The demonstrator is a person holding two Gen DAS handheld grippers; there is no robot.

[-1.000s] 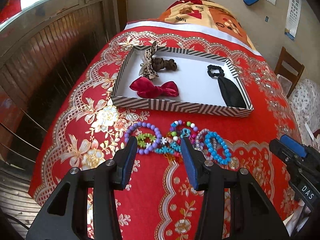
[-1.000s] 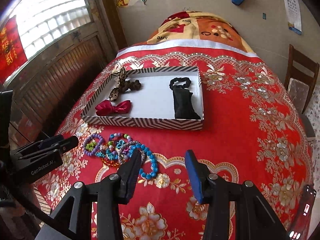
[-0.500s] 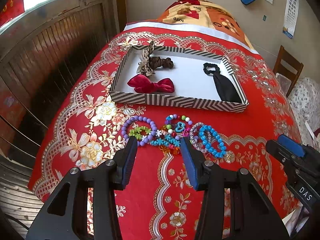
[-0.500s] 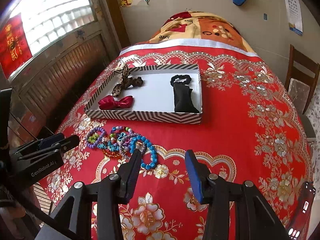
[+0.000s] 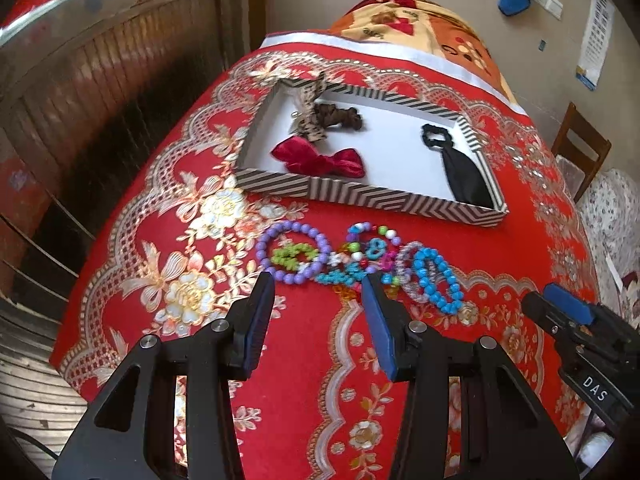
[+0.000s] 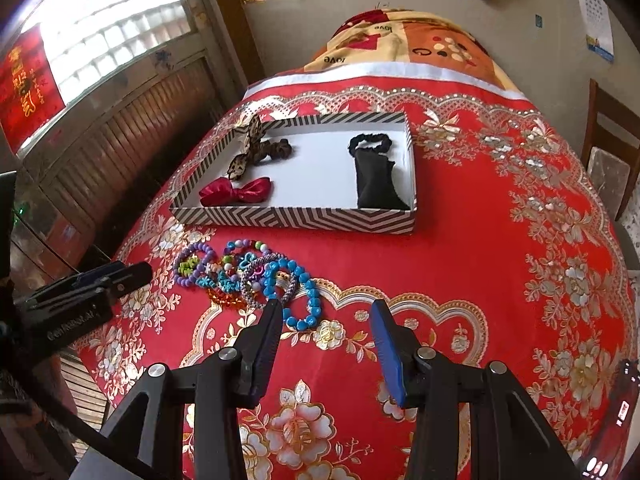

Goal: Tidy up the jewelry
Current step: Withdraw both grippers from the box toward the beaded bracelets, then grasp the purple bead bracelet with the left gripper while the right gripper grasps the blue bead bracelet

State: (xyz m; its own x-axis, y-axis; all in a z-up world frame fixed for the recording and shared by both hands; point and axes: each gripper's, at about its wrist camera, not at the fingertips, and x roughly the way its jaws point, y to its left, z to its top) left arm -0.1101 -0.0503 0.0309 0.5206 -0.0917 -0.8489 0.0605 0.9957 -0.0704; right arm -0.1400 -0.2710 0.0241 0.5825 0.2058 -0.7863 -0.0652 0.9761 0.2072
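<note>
A pile of bead bracelets lies on the red tablecloth in front of a striped box [image 5: 360, 197] [image 6: 296, 217]. It holds a purple bracelet [image 5: 294, 250] [image 6: 192, 266], a blue bracelet [image 5: 438, 278] [image 6: 298, 292] and several smaller ones. The box holds a red bow [image 5: 320, 160] [image 6: 236, 192], a leopard bow with a brown scrunchie [image 5: 328, 118] [image 6: 260, 152] and a black scrunchie [image 5: 460, 160] [image 6: 376, 172]. My left gripper [image 5: 318, 284] is open and empty, above the near edge of the pile. My right gripper [image 6: 326, 312] is open and empty, just right of the blue bracelet.
The table's left edge drops off beside a wooden wall and window [image 6: 100, 40]. A wooden chair [image 6: 612, 152] stands at the right. A patterned blanket [image 6: 404, 52] covers the table's far end. Each gripper shows in the other's view [image 5: 584, 340] [image 6: 76, 300].
Both grippers have drawn back and up from the table, so the box and bracelets look farther away. Both stay open. Nothing on the table has moved.
</note>
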